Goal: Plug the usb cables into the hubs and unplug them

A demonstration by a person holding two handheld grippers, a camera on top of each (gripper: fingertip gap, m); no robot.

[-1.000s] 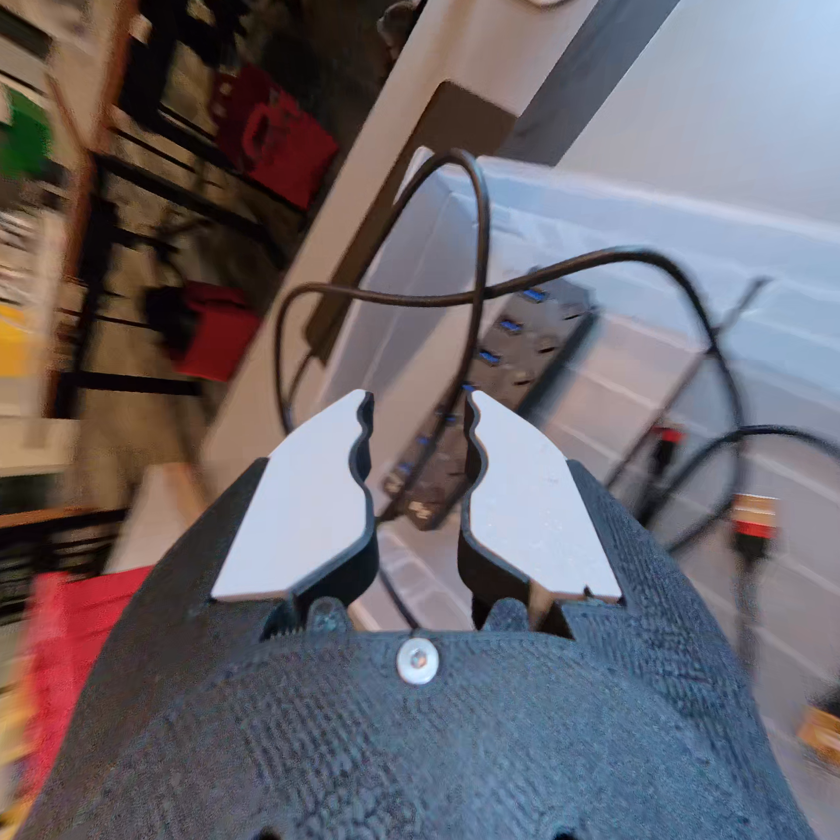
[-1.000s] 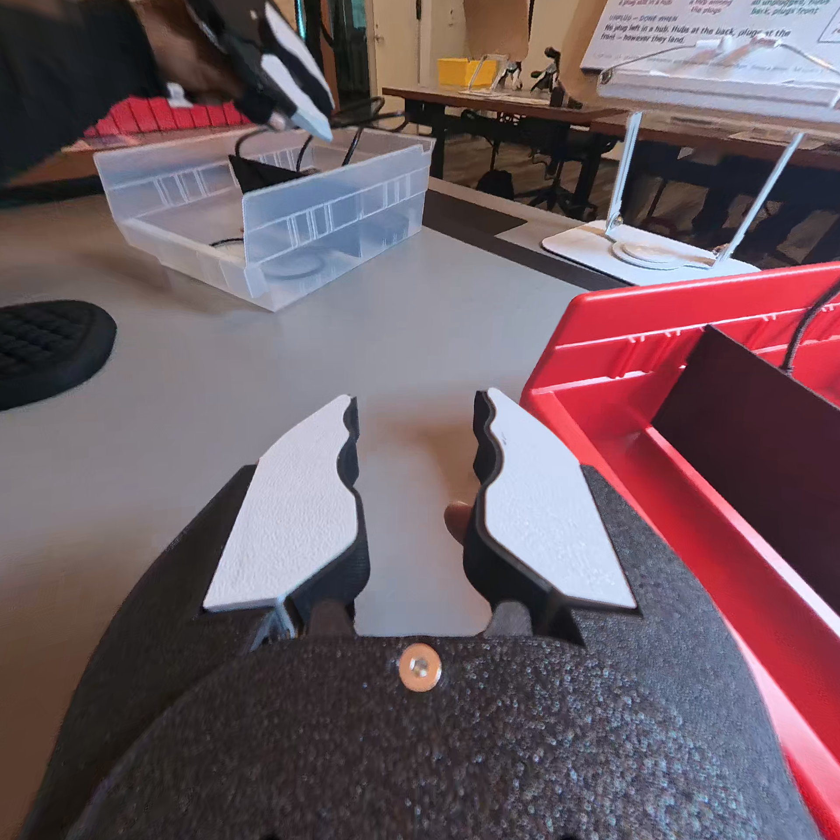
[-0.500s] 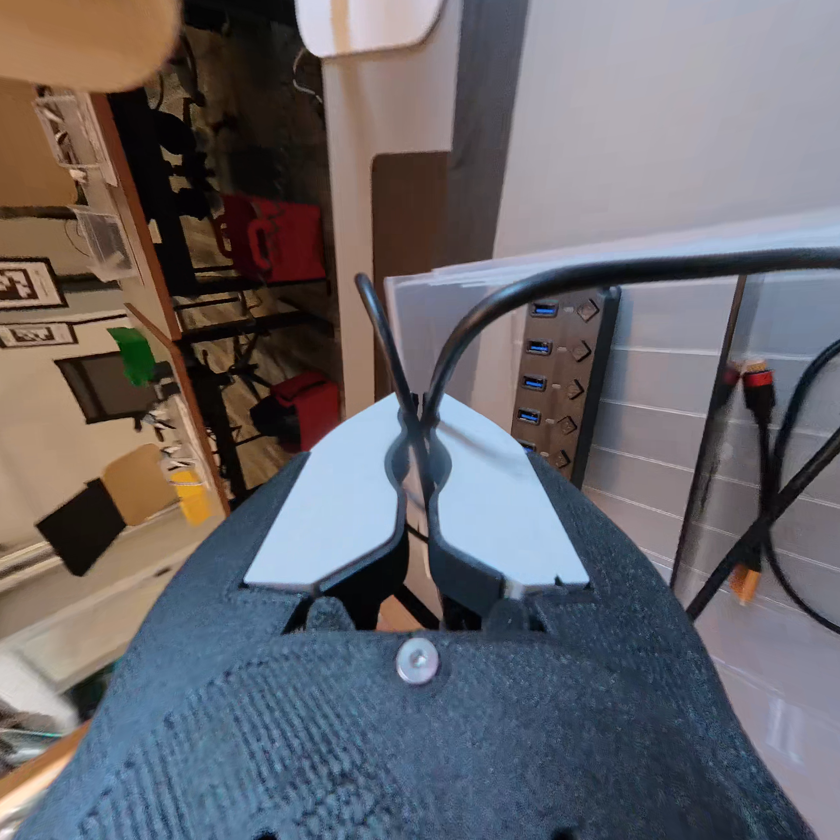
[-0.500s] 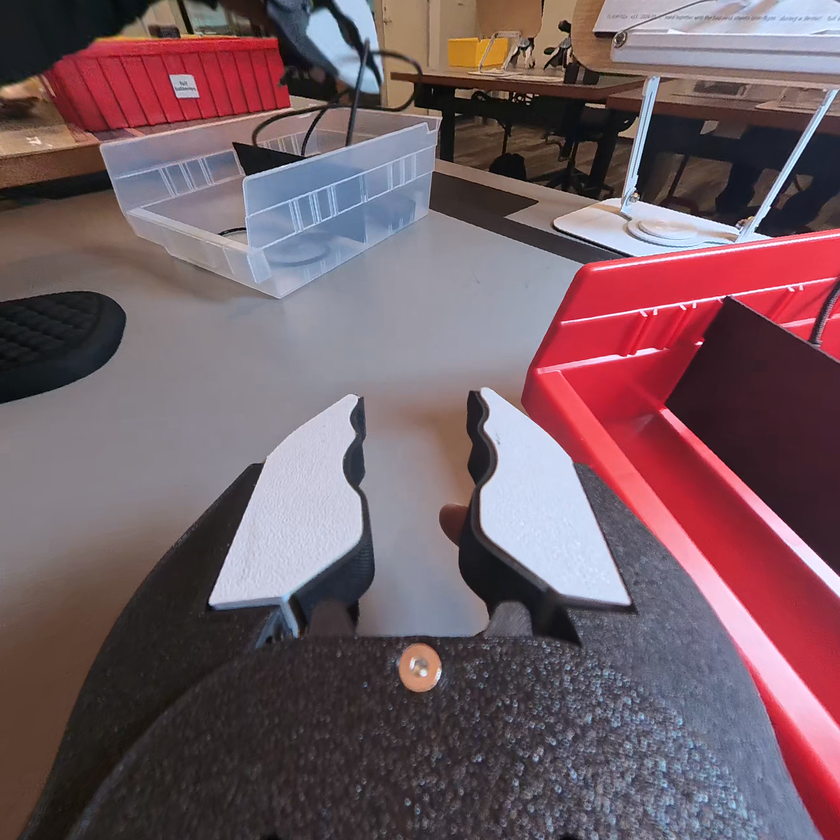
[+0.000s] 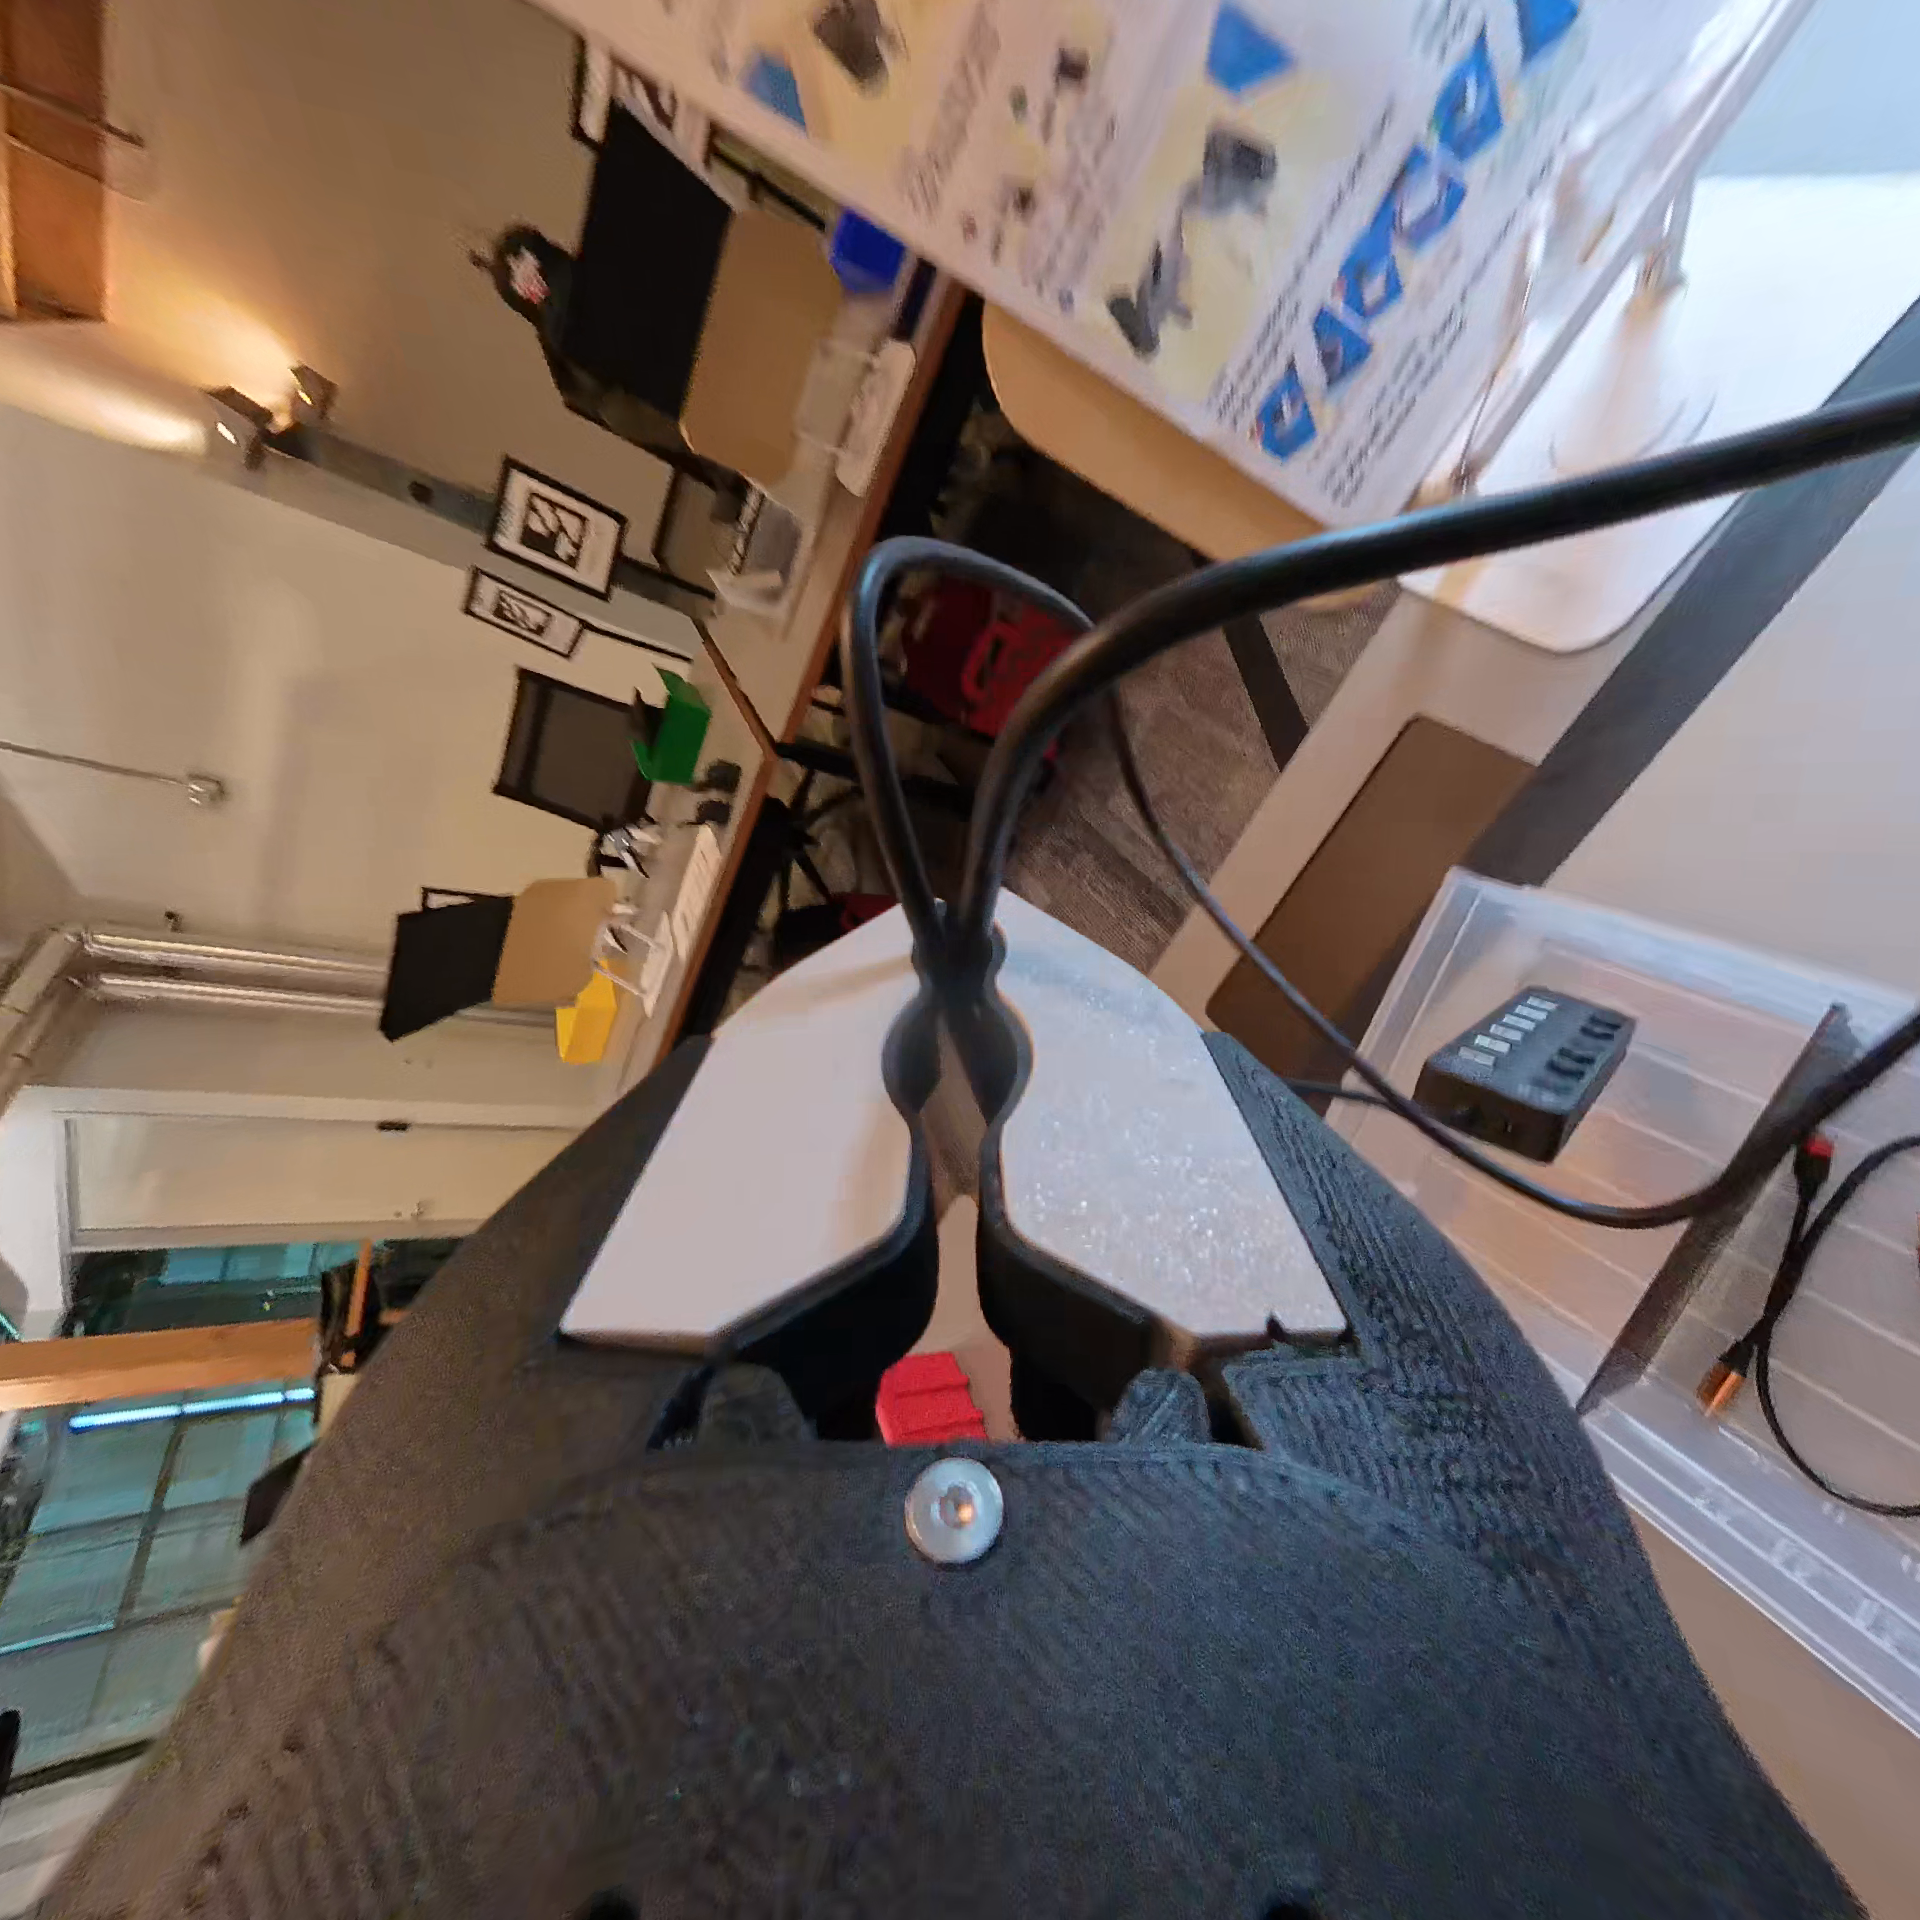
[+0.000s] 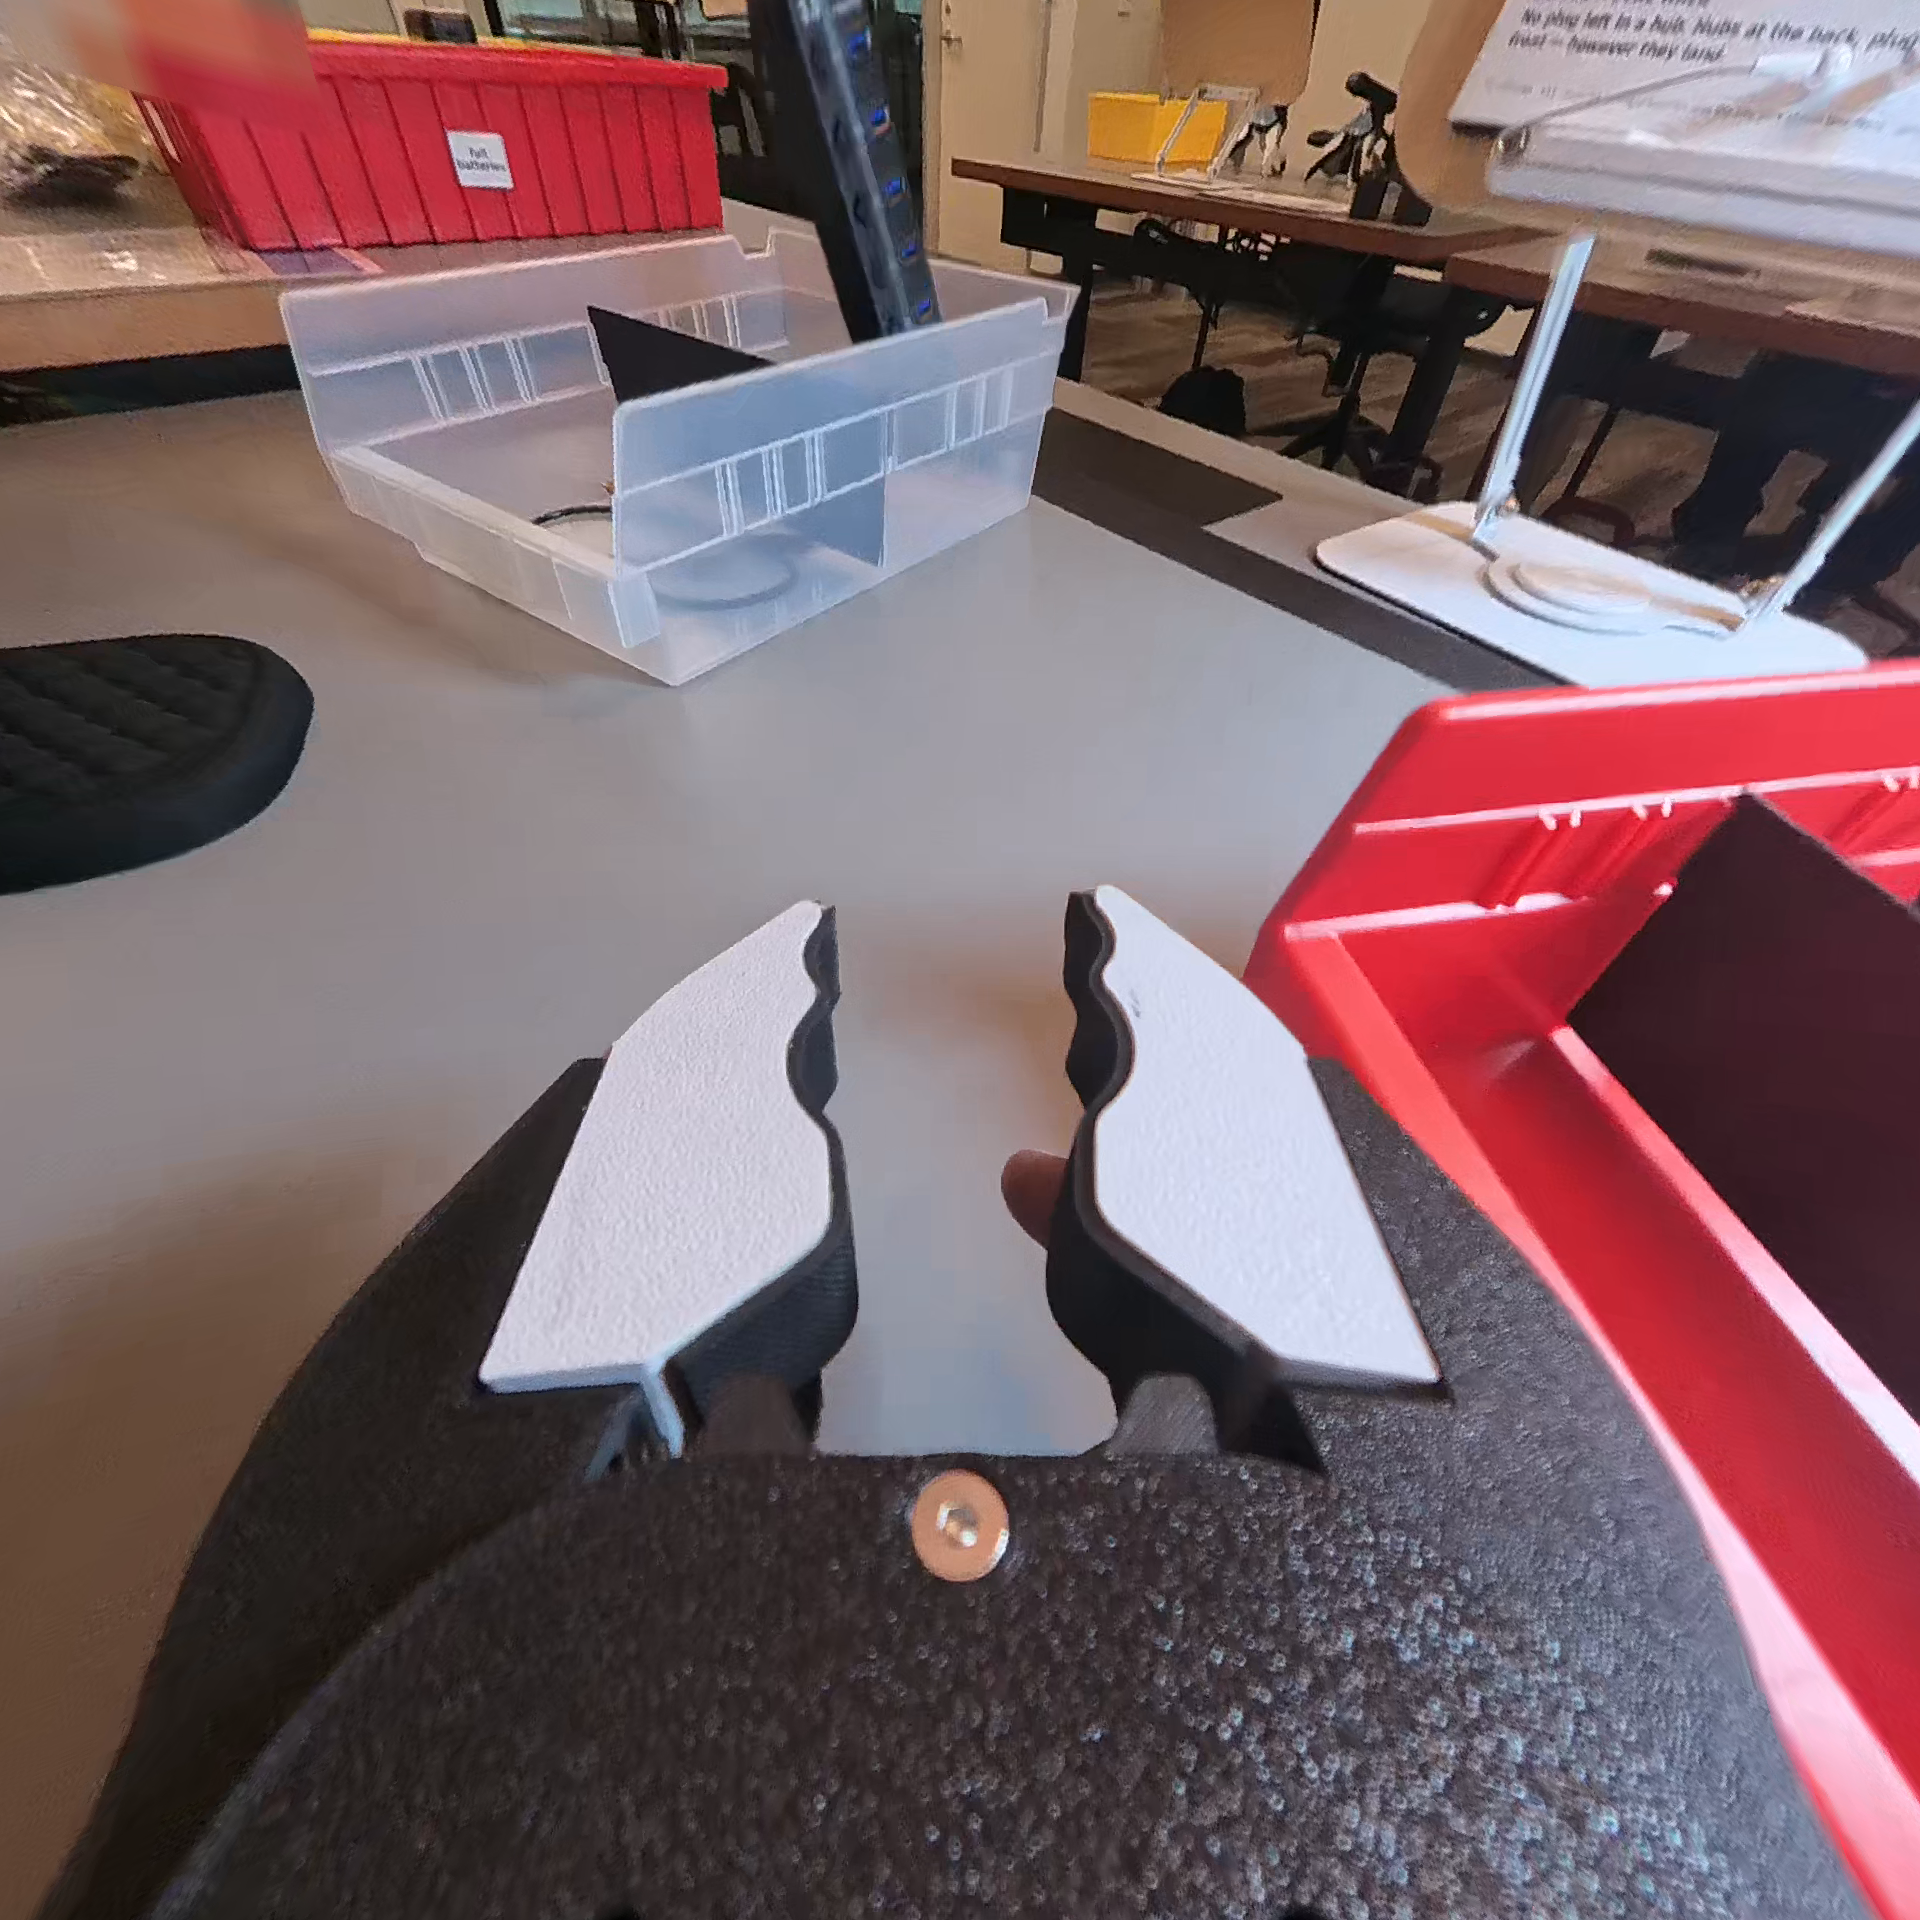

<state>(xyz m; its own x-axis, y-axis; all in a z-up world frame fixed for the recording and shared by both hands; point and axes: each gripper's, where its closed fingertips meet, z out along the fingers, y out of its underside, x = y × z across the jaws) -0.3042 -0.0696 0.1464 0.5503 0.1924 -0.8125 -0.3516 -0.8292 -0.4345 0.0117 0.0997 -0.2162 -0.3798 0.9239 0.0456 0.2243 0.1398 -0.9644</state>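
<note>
My left gripper (image 5: 951,935) is shut on a looped black cable (image 5: 1039,717) and holds it high above the clear bin (image 5: 1683,1558). A black USB hub (image 5: 1522,1075) with a row of ports hangs from that cable over the bin. In the right wrist view the hub (image 6: 873,177) stands on end above the clear bin (image 6: 831,457). Loose USB cables with a red plug (image 5: 1816,1155) and an orange plug (image 5: 1725,1387) lie in the bin beyond a dark divider (image 5: 1745,1195). My right gripper (image 6: 951,925) is open and empty, low over the grey table (image 6: 623,883).
A red bin (image 6: 1558,727) with a dark divider stands just right of my right gripper. A black pad (image 6: 125,748) lies at the left. A white document stand (image 6: 1558,592) is at the back right. A red crate (image 6: 468,135) sits behind the clear bin.
My left gripper closed on the black cable and rose away from the clear bin. The hub lifted off the bin floor with it. My right gripper stayed open and barely moved.
</note>
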